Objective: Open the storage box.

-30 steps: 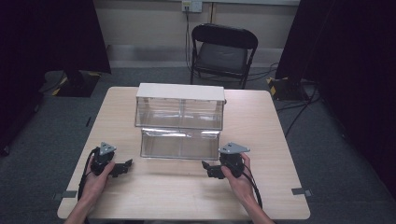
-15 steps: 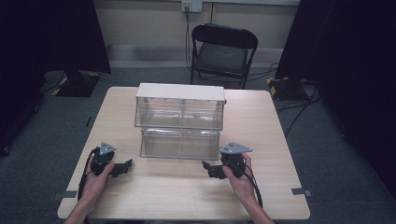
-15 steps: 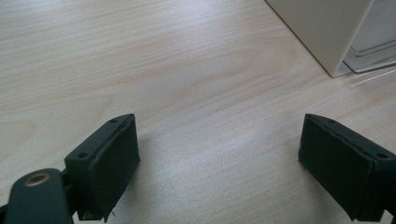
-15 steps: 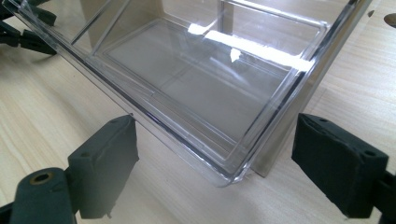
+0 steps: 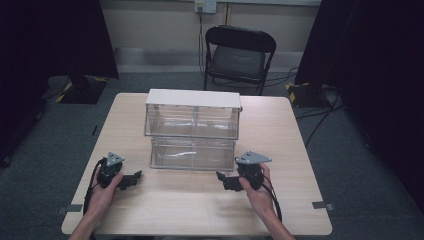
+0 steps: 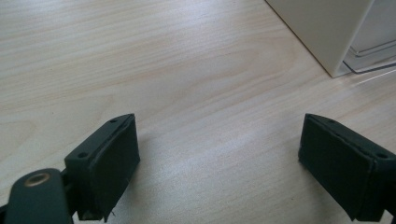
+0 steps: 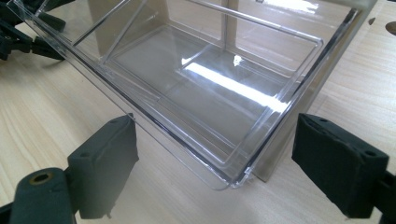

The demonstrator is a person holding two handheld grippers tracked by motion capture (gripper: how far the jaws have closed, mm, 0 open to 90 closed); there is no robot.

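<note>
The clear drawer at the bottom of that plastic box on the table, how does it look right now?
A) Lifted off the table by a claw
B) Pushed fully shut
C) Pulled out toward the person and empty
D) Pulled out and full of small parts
C: the clear drawer juts out from under the box toward the person, and the right gripper view shows its bare bottom with nothing inside, resting on the table.

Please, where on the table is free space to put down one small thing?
Bare wood lies on the table right and left of the drawer unit, and along the near edge between the left gripper and right gripper. It is crowded just before the pulled-out clear drawer.
</note>
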